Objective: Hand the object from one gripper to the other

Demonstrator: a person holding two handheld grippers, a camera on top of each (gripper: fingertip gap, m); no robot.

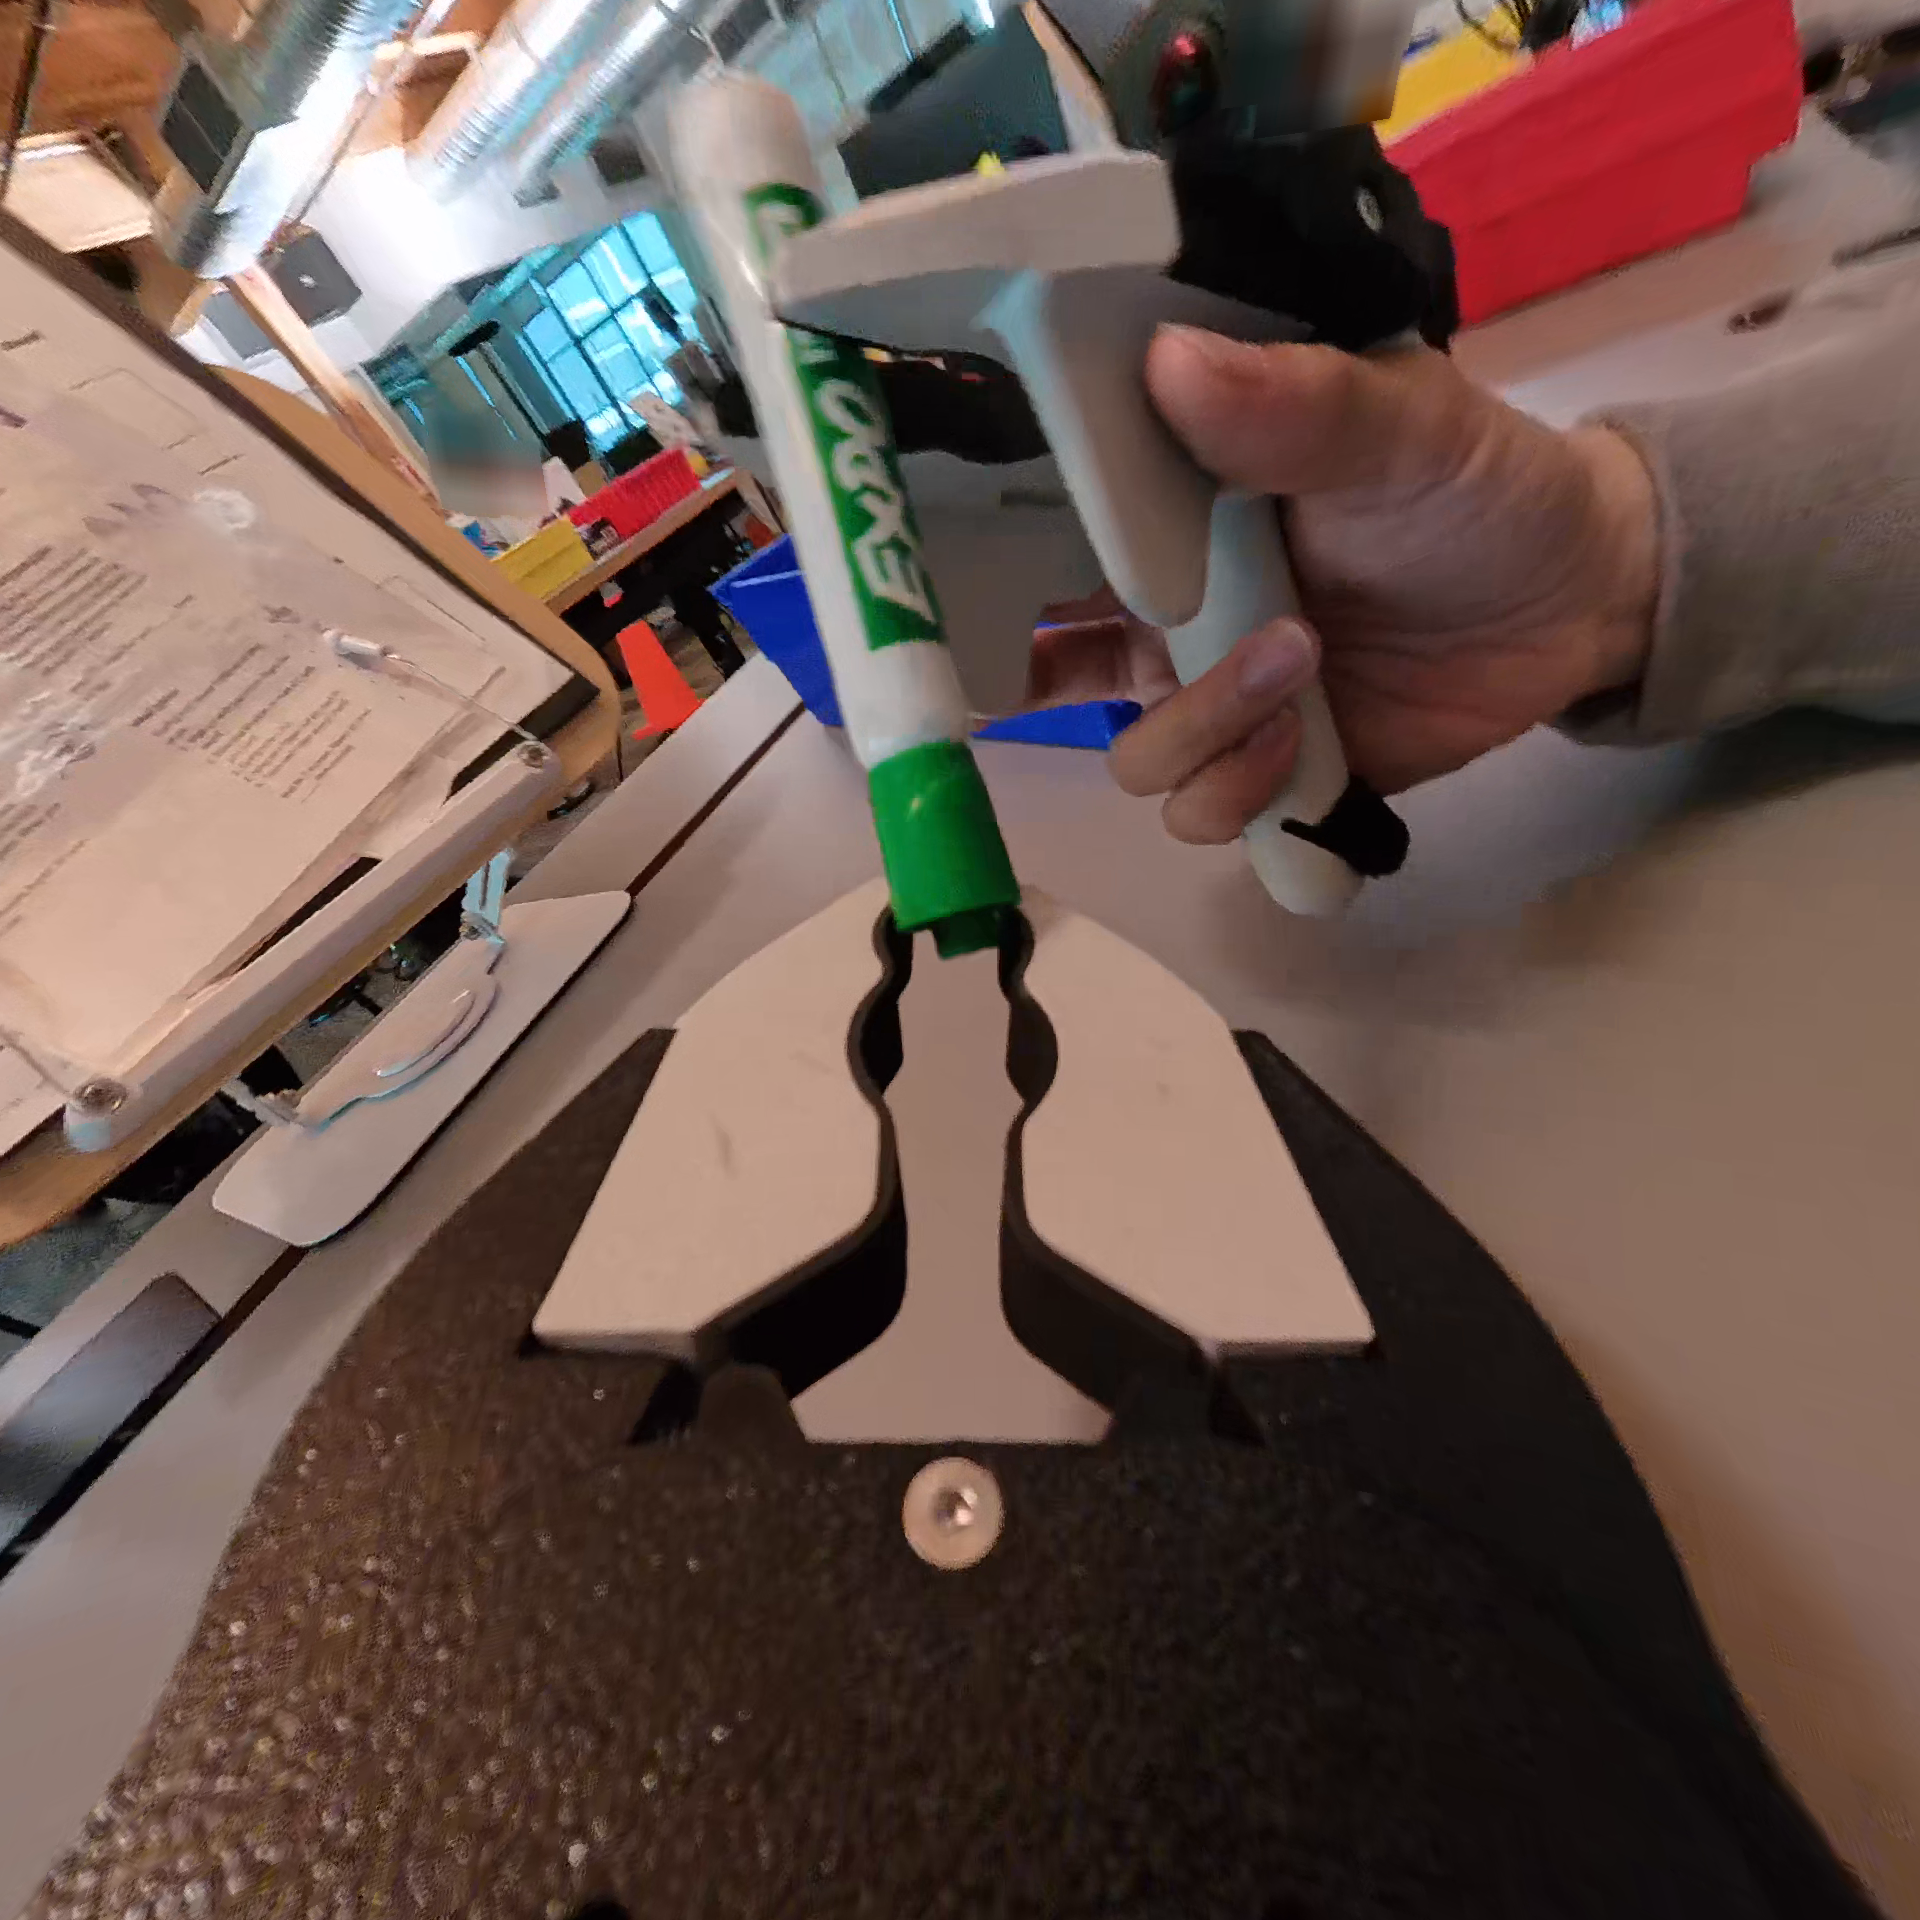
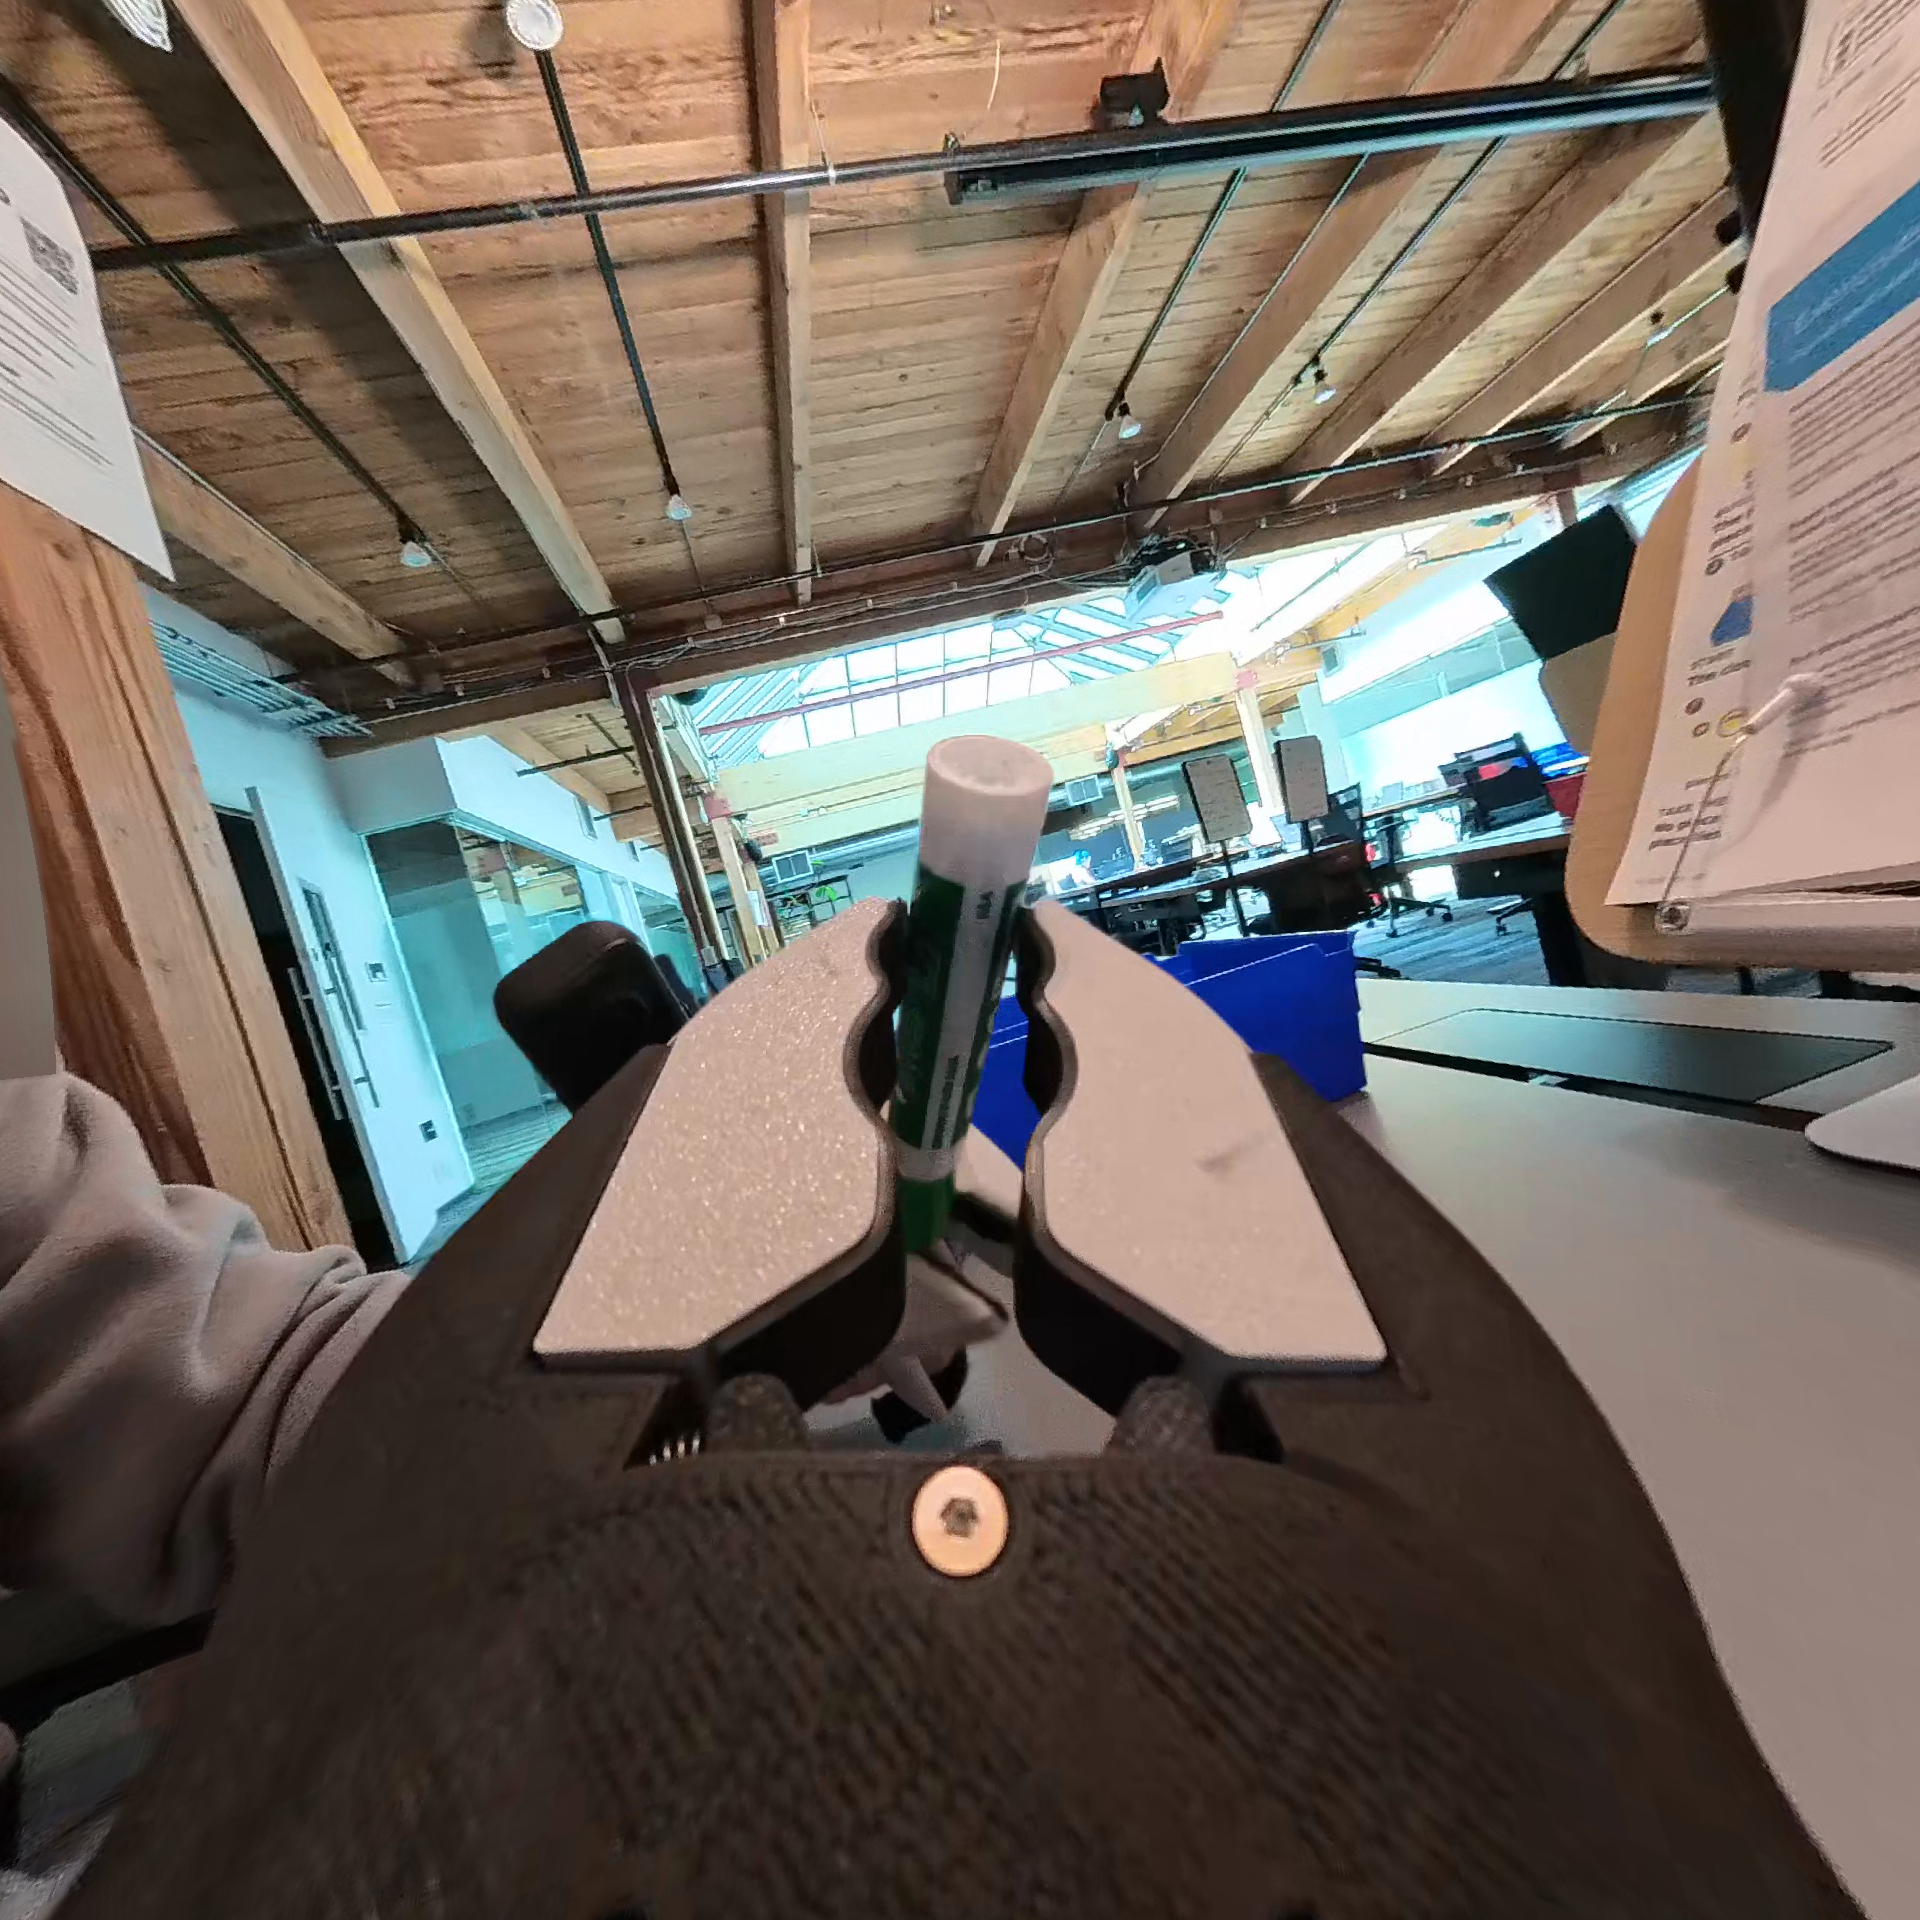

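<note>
A whiteboard marker [image 1: 894, 582] with a white barrel and a green cap stands nearly upright above the grey table [image 1: 1558, 1143]. In the left wrist view my left gripper [image 1: 958, 930] is closed on the tip of the green cap, at the marker's lower end. A hand [image 1: 1434, 561] holds my right gripper, and one of its grey fingers [image 1: 977, 239] crosses the upper barrel. In the right wrist view my right gripper [image 2: 956, 925] is shut on the marker [image 2: 977, 831] at mid-barrel, with the white end sticking up past the tips. Both grippers hold the marker.
A blue bin [image 1: 774, 613] stands on the table behind the marker and also shows in the right wrist view [image 2: 1247, 997]. A document stand with papers [image 1: 239, 665] is at the left. A red bin [image 1: 1600, 156] sits at the far right. An orange cone [image 1: 655, 675] stands on the floor. Spacing between my two grippers at the tips: around 8 centimetres.
</note>
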